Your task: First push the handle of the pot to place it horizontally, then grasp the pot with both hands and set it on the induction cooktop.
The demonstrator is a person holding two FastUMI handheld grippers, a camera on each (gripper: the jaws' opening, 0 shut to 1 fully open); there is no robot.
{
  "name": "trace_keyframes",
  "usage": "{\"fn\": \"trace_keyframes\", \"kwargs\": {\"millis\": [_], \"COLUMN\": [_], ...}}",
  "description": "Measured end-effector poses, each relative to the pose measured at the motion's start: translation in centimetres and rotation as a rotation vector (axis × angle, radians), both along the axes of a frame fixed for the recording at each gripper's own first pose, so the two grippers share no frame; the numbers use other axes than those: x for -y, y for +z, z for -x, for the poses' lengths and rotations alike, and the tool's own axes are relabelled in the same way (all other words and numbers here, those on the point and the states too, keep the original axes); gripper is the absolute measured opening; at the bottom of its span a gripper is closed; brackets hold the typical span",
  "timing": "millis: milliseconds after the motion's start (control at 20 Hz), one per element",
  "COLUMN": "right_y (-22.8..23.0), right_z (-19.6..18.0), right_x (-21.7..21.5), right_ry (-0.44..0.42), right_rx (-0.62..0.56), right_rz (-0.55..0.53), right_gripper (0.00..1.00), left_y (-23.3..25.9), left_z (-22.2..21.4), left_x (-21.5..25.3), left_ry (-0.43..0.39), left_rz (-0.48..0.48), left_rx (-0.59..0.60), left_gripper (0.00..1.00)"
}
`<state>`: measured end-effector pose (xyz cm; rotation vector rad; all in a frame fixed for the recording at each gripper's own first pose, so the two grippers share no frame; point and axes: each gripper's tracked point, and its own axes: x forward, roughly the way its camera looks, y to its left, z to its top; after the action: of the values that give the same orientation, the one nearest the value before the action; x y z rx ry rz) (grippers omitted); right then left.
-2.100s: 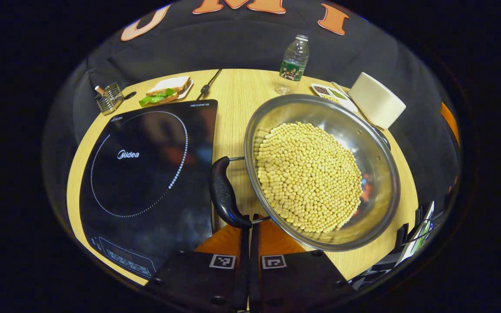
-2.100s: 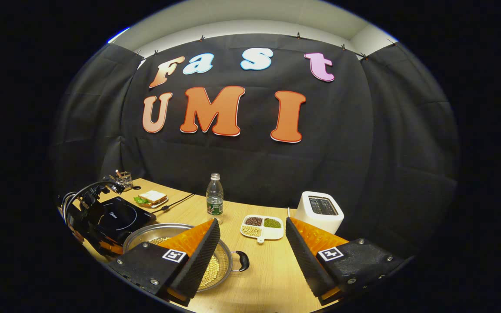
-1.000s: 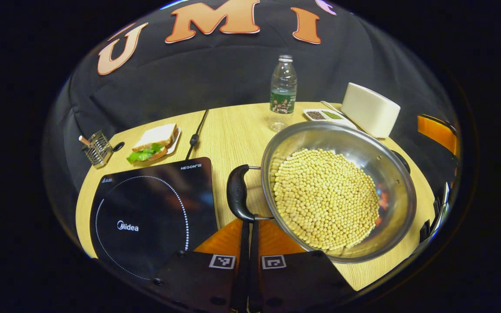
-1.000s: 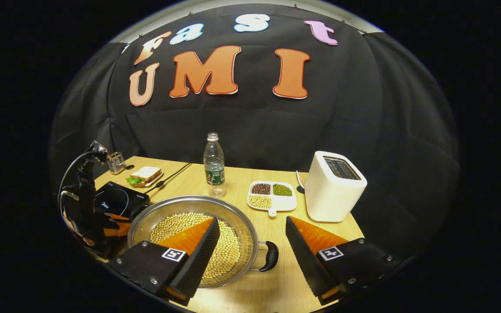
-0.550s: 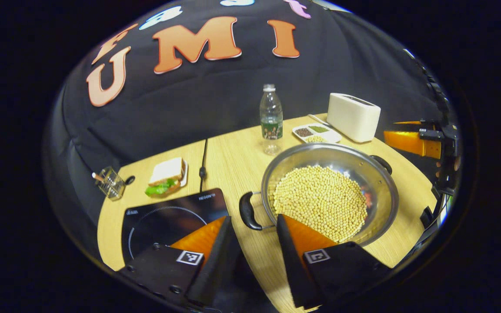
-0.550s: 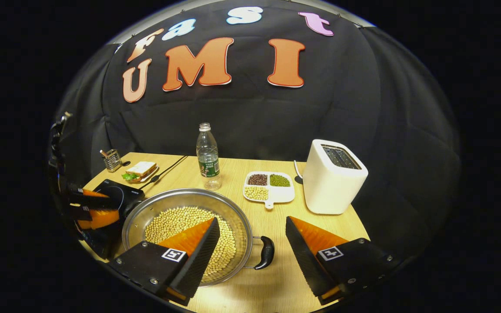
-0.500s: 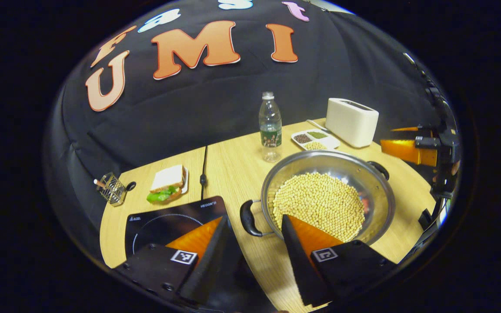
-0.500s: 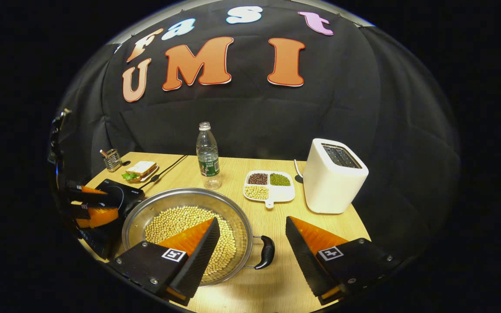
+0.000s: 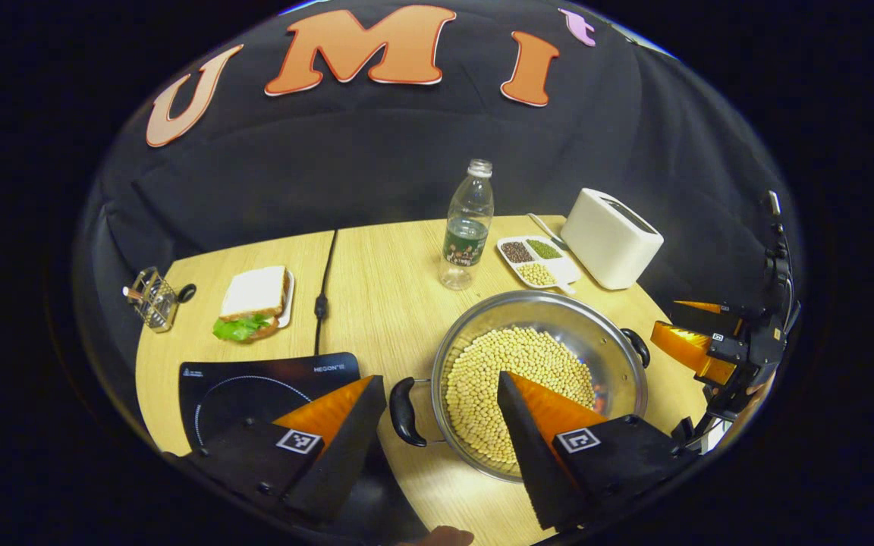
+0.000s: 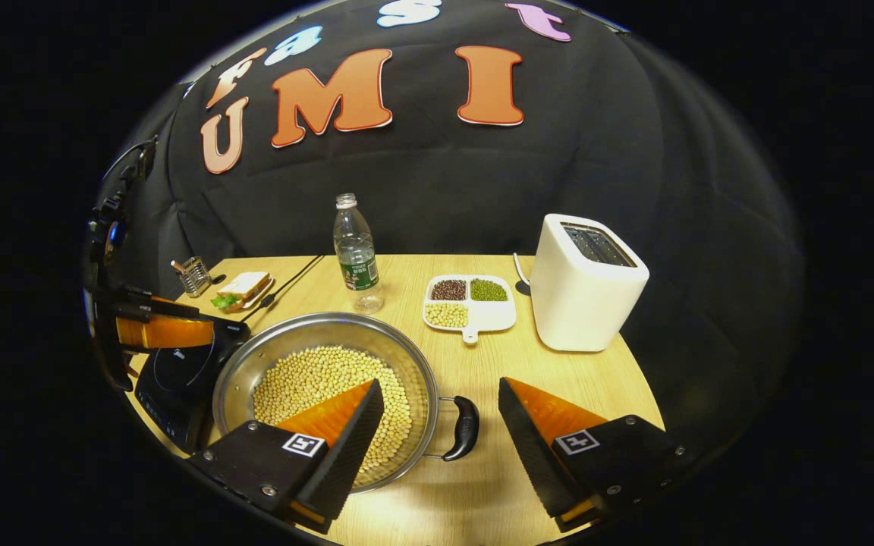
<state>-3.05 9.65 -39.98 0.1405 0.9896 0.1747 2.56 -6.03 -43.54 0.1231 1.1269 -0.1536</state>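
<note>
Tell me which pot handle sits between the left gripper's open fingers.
The handle on the pot's induction cooktop side; the opposite handle faces the right gripper.

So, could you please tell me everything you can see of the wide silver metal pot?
The wide, shallow silver metal pot looks like polished steel and stands upright on the light wooden table, right of the black induction cooktop. Pale yellow beans fill its bottom. A black curved handle on wire brackets sticks out at each side, both lying level. The open left gripper and open right gripper each straddle one handle, neither touching it.
</note>
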Motion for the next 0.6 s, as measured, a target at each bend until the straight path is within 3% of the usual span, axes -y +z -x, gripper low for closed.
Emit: {"fn": "trace_keyframes", "kwargs": {"millis": [300,600], "right_y": [-1.4,-3.4], "right_z": [0.1,0.3], "right_x": [-0.4,-0.9], "right_ry": [0.018,0.025], "right_rx": [-0.034,-0.084], "right_rz": [0.024,0.037], "right_gripper": [0.95,0.95], "left_y": [-3.3,-4.3], "left_z": [-0.1,-0.6], "left_x": [-0.7,-2.0], "left_ry": [0.059,0.066], "left_rz": [0.041,0.001], "left_rx": [-0.041,-0.033], "left_gripper": [0.98,0.98]}}
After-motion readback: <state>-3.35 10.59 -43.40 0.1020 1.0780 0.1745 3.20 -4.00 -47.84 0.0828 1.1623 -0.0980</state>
